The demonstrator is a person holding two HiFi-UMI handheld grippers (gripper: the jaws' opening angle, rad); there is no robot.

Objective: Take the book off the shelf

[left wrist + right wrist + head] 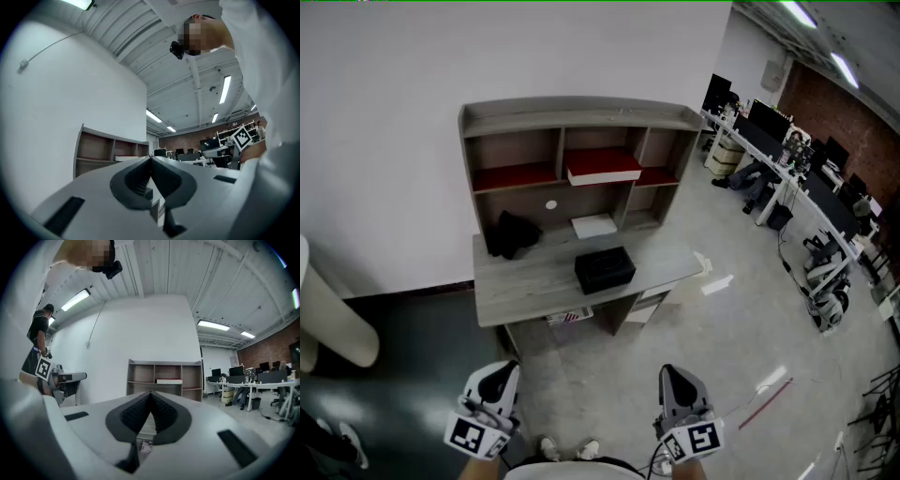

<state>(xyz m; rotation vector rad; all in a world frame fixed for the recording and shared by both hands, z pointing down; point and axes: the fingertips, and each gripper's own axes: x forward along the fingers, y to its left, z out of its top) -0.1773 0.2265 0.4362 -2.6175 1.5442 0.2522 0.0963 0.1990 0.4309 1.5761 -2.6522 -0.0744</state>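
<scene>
- My left claw [151, 159] is fully closed, pads pressed together, and it has nothing in it.
- My right claw [150, 393] is closed the same way, tips meeting, and it is empty too.
- In the head view both claws sit low in the picture over the grey floor [712, 375], side by side and well apart from the furniture ahead.
- The book [602, 166], red on top with white page edges, lies flat in the middle upper compartment of the shelf [581, 116]. Neither claw touches it.
- The compartments to either side of the book have red bottoms.
- The shelf stands at the back of a grey surface [525, 286] against the white wall.
- On that surface a black box [605, 269] sits near the front edge, a dark bundle [512, 234] lies at the left under the shelf, and a white flat item [594, 226] lies below the book's compartment.
- From the right gripper view the book shows just above the closed tips, far off.
</scene>
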